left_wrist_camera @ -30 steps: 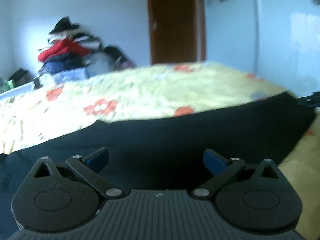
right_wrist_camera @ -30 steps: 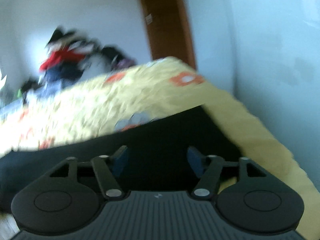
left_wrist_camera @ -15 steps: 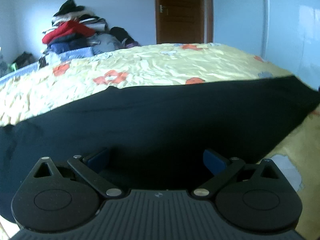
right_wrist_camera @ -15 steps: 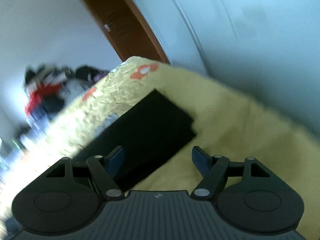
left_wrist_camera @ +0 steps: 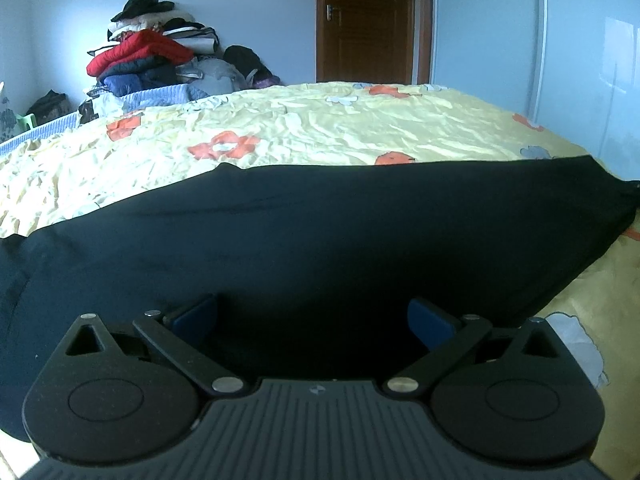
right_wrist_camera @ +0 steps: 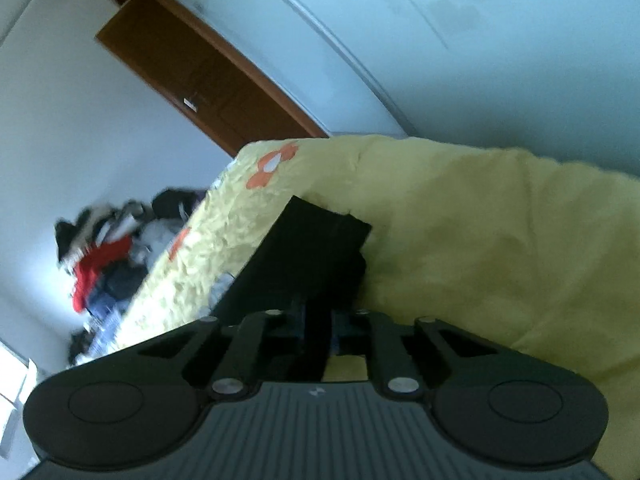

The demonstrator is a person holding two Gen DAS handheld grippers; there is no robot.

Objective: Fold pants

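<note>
Dark pants (left_wrist_camera: 320, 232) lie spread across a yellow flowered bedspread (left_wrist_camera: 320, 128). My left gripper (left_wrist_camera: 312, 316) hovers low over their near part, open, blue pads (left_wrist_camera: 196, 316) wide apart with only flat cloth beneath. In the right wrist view the scene is tilted. The pants' narrow end (right_wrist_camera: 312, 248) runs up from my right gripper (right_wrist_camera: 318, 320), whose jaws are closing together on the near edge of the cloth, with fabric pinched between the pads. The bedspread (right_wrist_camera: 480, 248) fills the right side.
A heap of clothes (left_wrist_camera: 152, 60) is stacked beyond the bed's far left corner, also the blurred clothes heap (right_wrist_camera: 104, 260). A brown door (left_wrist_camera: 366, 20) stands behind the bed, and a white wardrobe front (left_wrist_camera: 580, 60) runs along the bed's right side.
My right gripper rolled, sank toward the pants' end and closed its jaws on the cloth edge. My left gripper edged forward over the pants, then stayed still and open.
</note>
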